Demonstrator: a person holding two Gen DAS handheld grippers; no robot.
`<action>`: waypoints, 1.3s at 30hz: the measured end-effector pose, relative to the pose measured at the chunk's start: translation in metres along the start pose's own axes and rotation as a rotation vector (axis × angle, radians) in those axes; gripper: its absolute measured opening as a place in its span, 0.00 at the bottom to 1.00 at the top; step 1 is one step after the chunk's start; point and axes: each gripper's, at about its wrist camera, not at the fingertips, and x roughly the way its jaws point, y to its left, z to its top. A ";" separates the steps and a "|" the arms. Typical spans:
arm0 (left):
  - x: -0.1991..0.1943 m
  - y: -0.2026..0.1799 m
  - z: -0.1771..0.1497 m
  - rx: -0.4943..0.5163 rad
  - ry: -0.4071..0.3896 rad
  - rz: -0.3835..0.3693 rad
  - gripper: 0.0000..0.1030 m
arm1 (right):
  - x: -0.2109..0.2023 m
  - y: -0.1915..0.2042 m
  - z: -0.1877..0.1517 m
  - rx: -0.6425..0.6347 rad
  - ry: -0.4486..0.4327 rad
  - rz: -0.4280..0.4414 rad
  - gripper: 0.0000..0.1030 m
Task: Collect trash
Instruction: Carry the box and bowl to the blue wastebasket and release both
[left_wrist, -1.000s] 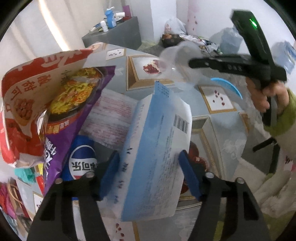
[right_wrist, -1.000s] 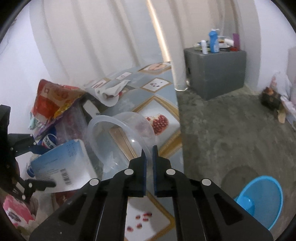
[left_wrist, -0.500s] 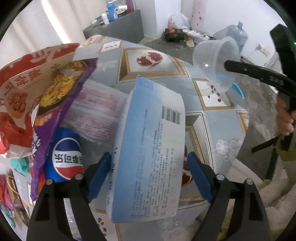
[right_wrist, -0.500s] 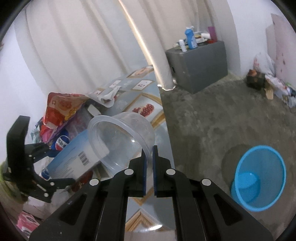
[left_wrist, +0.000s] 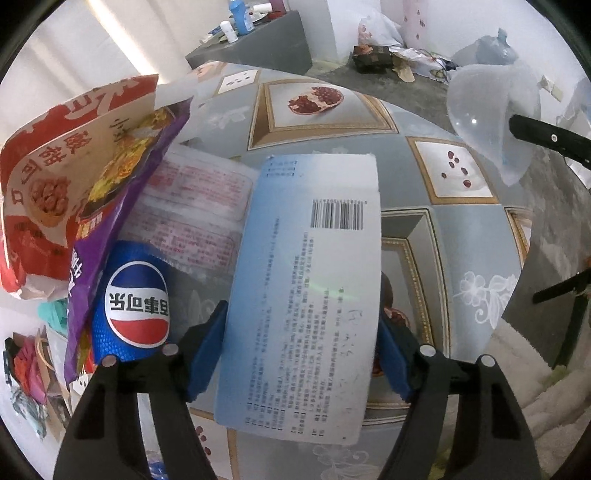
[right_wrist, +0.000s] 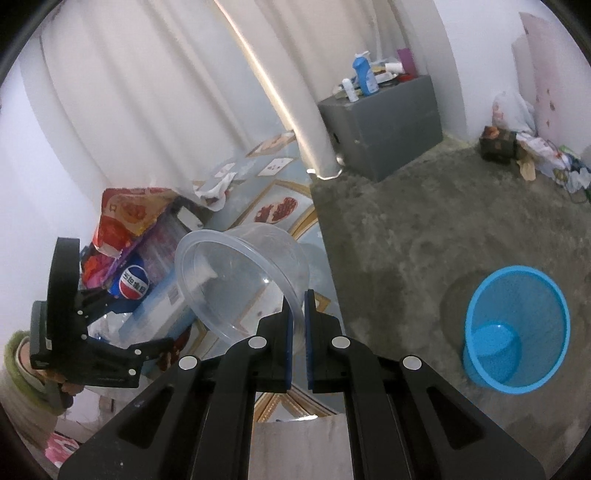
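The right tongs (right_wrist: 298, 325) were clenched on the rim of a clear plastic tub (right_wrist: 240, 280), which hung tipped on its side off the edge of the bench (left_wrist: 461, 236). Against the frames from a second earlier, the tub had swung away from the heap of wrappers: in the right wrist view the blue waste basket (right_wrist: 513, 332) on the floor had slid from the frame's edge to about 4 o'clock, well apart from the tub. By my reading, that hand was carrying its load toward the basket, with the drop not yet done.

The left tongs (left_wrist: 299, 354) straddled a pale blue carton (left_wrist: 306, 288) with a barcode, lying lengthwise between the blue pads (left_wrist: 207, 350). The jaws had widened half a second before and were closing again; the pads stood at the carton's flanks, but whether they pressed on it I could not tell. The carton looked to rest on the bench, with a blue cola can (left_wrist: 133, 306) at 9 o'clock of it and snack bags (left_wrist: 74, 166) at 10 o'clock. This looked like a re-grip, so the carton was probably the next piece of trash to go.
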 end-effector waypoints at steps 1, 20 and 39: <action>-0.003 0.000 -0.001 -0.012 -0.006 -0.006 0.69 | -0.003 -0.002 -0.001 0.003 -0.008 0.000 0.04; -0.061 -0.067 0.100 -0.081 -0.169 -0.434 0.69 | -0.064 -0.116 -0.009 0.315 -0.194 -0.226 0.04; 0.100 -0.290 0.253 0.192 0.116 -0.470 0.77 | 0.008 -0.278 -0.073 0.772 0.024 -0.397 0.29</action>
